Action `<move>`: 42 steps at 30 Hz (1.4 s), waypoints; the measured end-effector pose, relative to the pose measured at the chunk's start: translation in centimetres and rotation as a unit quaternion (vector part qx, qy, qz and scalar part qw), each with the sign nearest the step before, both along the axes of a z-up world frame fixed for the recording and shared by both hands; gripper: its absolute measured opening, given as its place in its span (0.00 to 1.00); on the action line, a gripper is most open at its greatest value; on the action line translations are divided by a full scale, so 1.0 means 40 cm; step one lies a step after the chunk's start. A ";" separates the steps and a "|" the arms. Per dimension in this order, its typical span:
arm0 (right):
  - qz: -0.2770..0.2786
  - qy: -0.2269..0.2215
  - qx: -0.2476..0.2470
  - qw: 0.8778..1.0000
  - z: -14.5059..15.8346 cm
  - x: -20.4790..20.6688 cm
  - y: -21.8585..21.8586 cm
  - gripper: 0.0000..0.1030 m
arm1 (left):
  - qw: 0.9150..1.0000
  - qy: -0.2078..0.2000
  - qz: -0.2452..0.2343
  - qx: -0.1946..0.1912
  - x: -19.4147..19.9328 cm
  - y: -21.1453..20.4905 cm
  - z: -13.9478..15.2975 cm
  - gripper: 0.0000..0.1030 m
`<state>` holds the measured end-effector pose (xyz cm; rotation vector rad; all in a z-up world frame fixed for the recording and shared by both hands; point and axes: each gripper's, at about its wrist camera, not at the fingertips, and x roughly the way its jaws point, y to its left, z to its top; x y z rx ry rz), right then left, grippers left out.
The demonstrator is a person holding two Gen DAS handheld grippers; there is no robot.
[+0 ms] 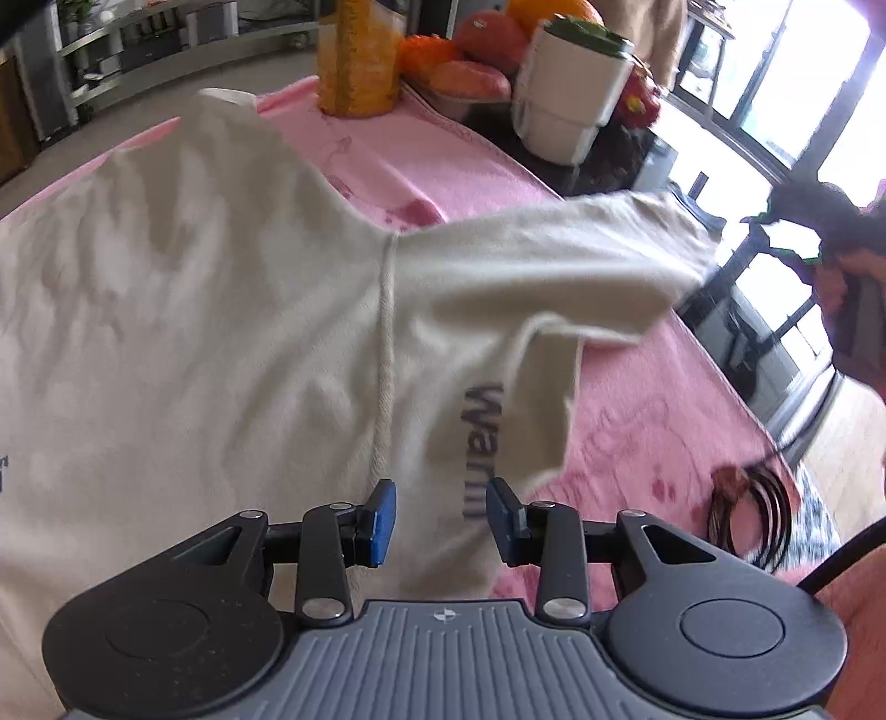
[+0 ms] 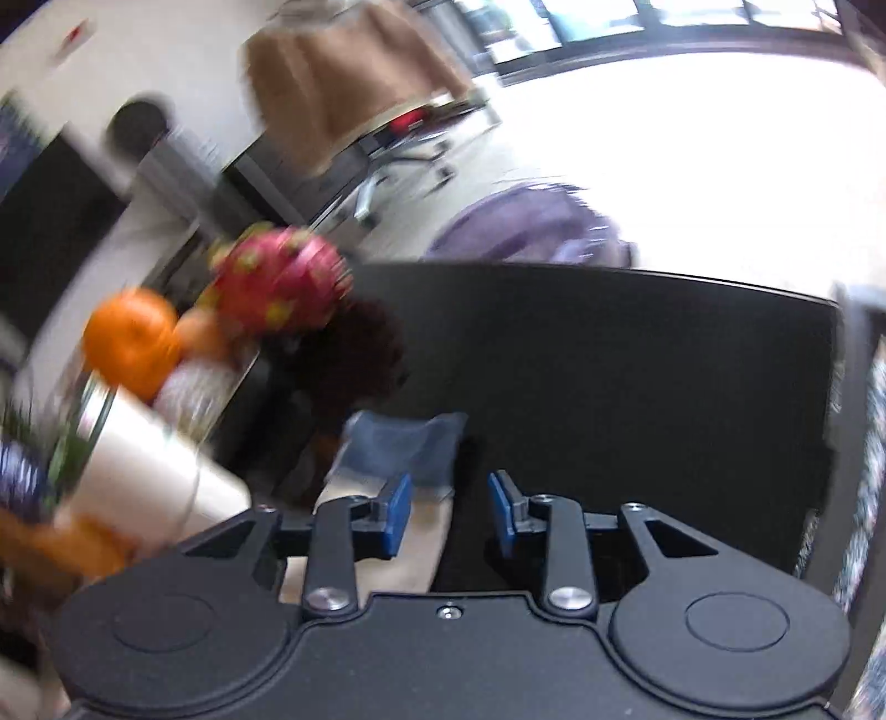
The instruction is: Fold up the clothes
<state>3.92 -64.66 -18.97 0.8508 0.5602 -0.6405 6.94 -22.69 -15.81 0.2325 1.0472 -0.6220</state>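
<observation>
Shirt (image 1: 221, 310), cream, lies spread on pink surface (image 1: 664, 399) w/ sleeve flung to upper right; fold step barely begun: left tongs (image 1: 440, 515) part-open over the hem, gripping nothing, right tongs (image 2: 449, 512) part-open & empty, so next needs a pinch on cloth edge.

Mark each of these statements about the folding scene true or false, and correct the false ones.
1. The shirt lies on a pink cloth. True.
2. The left gripper is clamped on a sock. False: its jaws stand apart over the shirt, with no sock in view.
3. Fruit sits at the far end of the table. True.
4. The shirt is black. False: it is cream, with dark lettering.
5. The right gripper has its jaws apart. True.
</observation>
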 end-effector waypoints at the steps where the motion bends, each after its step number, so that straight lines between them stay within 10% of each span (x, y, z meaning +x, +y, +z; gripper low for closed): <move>1: 0.017 0.004 -0.006 1.000 0.002 0.018 0.012 0.30 | 1.000 -0.003 -0.007 0.004 -0.009 -0.002 -0.003 0.38; 7: 0.096 0.020 -0.043 0.994 0.014 0.081 0.067 0.22 | 1.000 -0.007 -0.007 0.021 -0.016 0.000 -0.024 0.36; 17: 0.037 0.090 -0.089 0.991 -0.016 0.140 0.020 0.27 | 0.996 -0.029 -0.069 0.054 -0.051 -0.001 -0.044 0.38; 26: 0.116 0.184 -0.241 0.946 -0.023 0.231 0.095 0.05 | 0.993 -0.027 -0.102 0.058 -0.055 -0.003 -0.044 0.38; 30: 0.063 0.195 -0.302 0.931 -0.004 0.247 0.095 0.04 | 0.986 -0.028 -0.154 0.062 -0.074 -0.002 -0.046 0.38; 38: 0.051 0.233 -0.292 0.926 -0.021 0.293 0.064 0.05 | 0.979 -0.040 -0.193 0.058 -0.084 0.009 -0.051 0.38; 42: 0.002 0.164 -0.241 0.957 0.090 0.209 0.065 0.12 | 0.981 -0.043 -0.182 0.049 -0.115 0.033 -0.018 0.34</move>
